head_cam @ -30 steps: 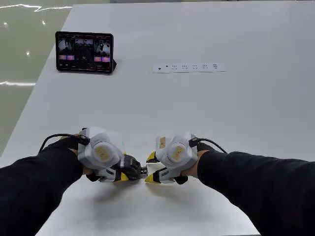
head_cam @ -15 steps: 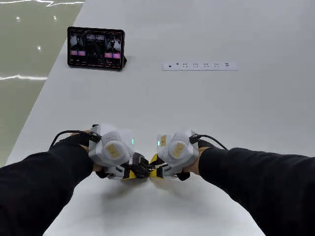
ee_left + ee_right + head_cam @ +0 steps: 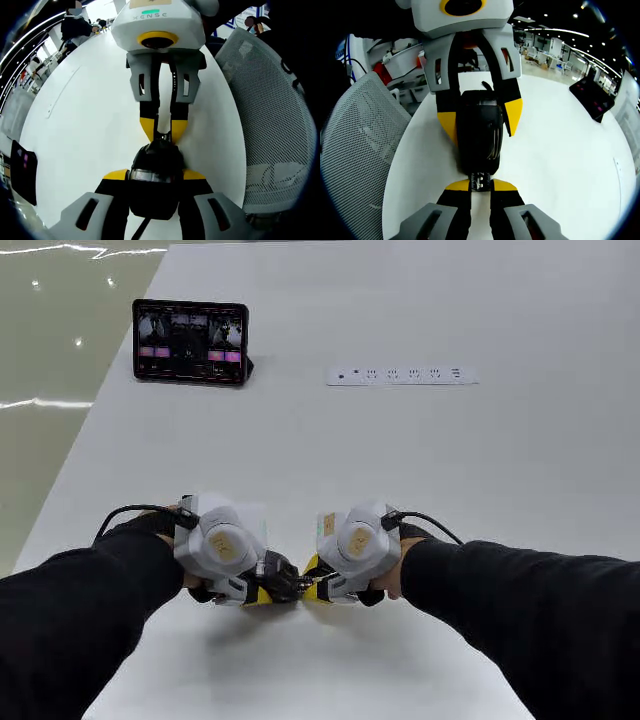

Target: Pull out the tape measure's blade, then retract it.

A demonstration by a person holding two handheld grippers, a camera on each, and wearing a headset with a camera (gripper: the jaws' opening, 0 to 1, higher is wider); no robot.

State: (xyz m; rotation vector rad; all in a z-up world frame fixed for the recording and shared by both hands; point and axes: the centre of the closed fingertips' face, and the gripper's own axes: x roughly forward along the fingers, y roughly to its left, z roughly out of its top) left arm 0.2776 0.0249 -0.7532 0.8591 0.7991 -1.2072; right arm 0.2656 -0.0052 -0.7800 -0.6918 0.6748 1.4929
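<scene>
Two hand-held grippers, one tape measure, one tablet, one power strip.

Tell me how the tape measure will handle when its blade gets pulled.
Likely rigid: the tape measure shows no dent clamped in the left gripper. Its smooth, rounded shell might twist or slip when the right gripper, pinching the blade tip, pulls.

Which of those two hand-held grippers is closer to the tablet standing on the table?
Left. The left gripper sits on the same side of the tape measure as the tablet; the right gripper sits on the other side, farther away.
</scene>
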